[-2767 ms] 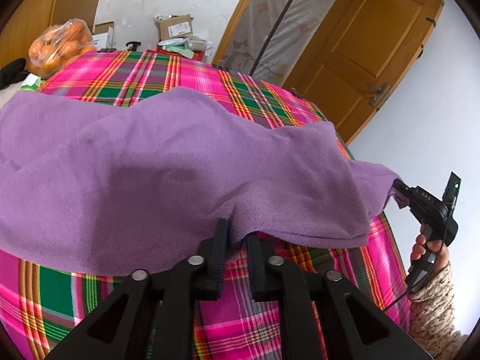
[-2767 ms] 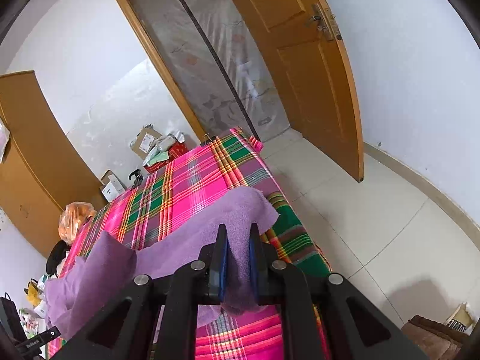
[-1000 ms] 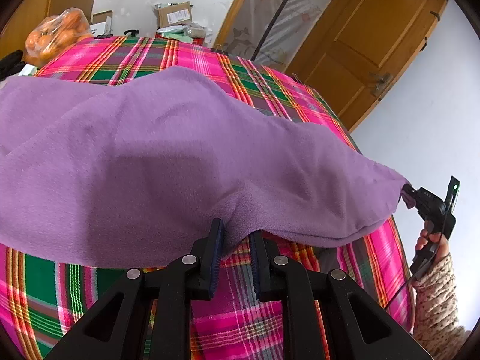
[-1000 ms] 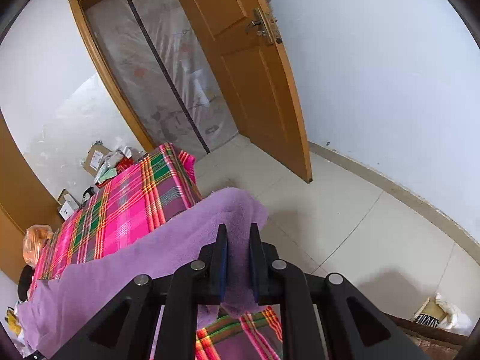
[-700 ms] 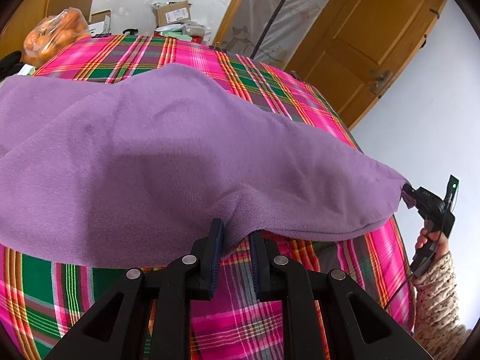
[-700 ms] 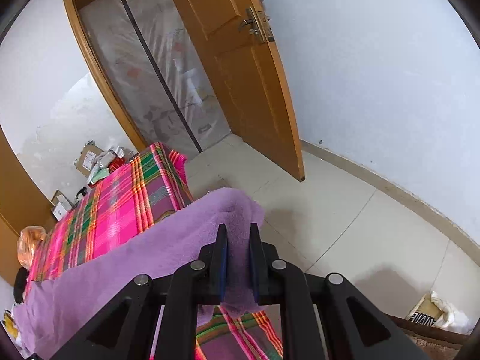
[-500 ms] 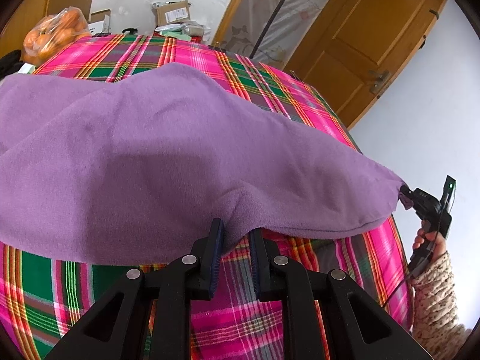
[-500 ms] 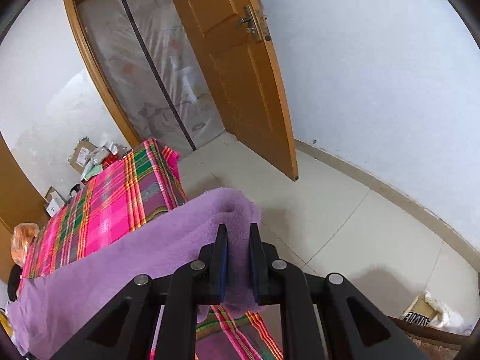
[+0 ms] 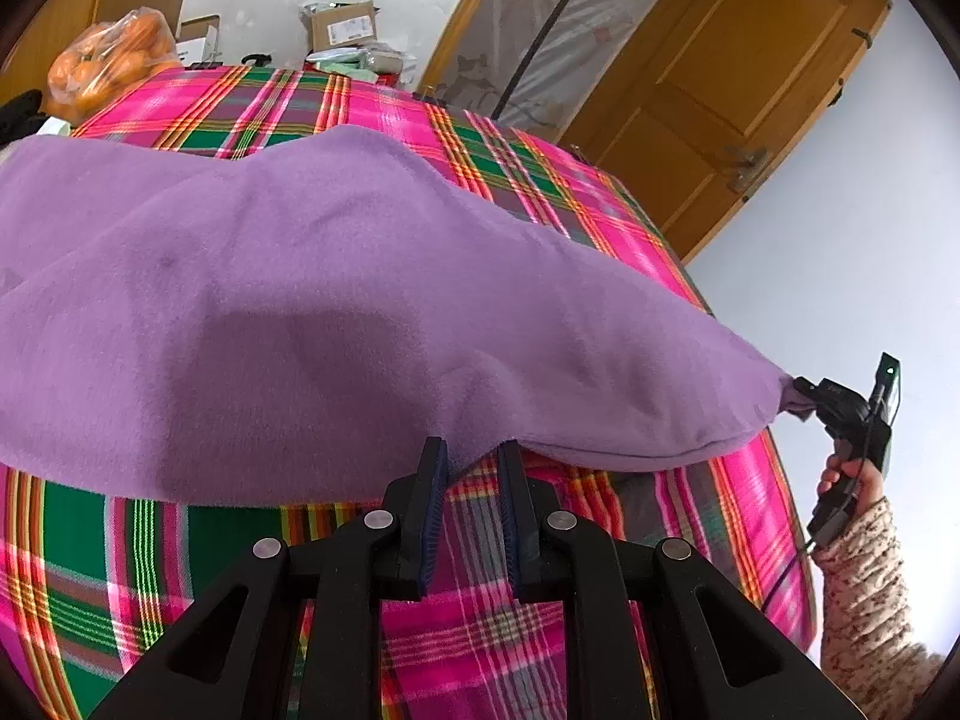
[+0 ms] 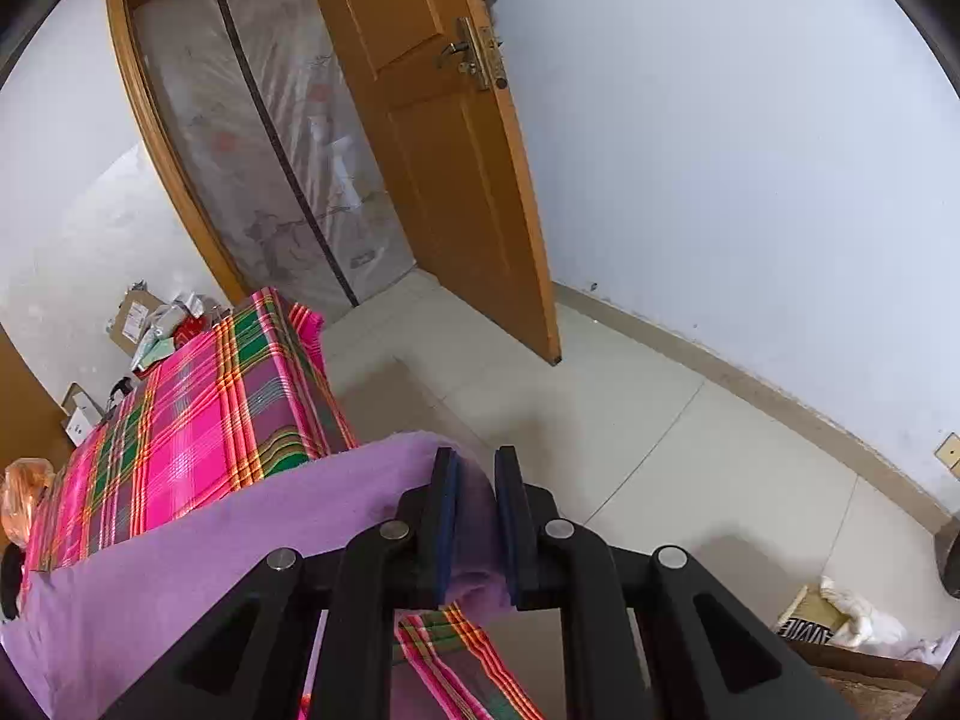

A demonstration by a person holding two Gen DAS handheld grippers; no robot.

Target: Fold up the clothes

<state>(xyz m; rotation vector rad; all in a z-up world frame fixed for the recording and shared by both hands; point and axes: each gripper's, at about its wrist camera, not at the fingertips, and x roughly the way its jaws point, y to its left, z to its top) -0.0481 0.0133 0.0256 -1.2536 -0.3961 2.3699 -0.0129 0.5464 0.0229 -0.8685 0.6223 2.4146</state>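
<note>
The plaid-covered surface (image 9: 252, 546) takes up most of the room in front of me, its cloth a loud pink, green and orange check that hangs over the edge toward the tiled floor (image 10: 630, 420). Behind it an orange-brown wooden door (image 10: 444, 180) stands open against the pale wall, next to a doorway covered with a translucent plastic curtain (image 10: 288, 144). Stretched across the near part of the surface is the purple fleece garment (image 9: 312, 312), lifted along its near edge and pulled taut to a point at its right end, while its far part lies on the plaid. The left claw (image 9: 471, 468) has its two fingers closed on the near hem, roughly midway along that edge, with a fold of purple pinched between the pads. The right claw (image 10: 474, 480) is clamped on the pointed right-hand corner of the garment, which bunches up between its fingers past the edge of the surface, above the floor. A hand (image 9: 843, 474) in a speckled knit sleeve (image 9: 864, 588) grips that right tool. Far back sit a bag of oranges (image 9: 111, 69) and, smaller still, some cardboard boxes (image 9: 345, 30) against the wall.
</note>
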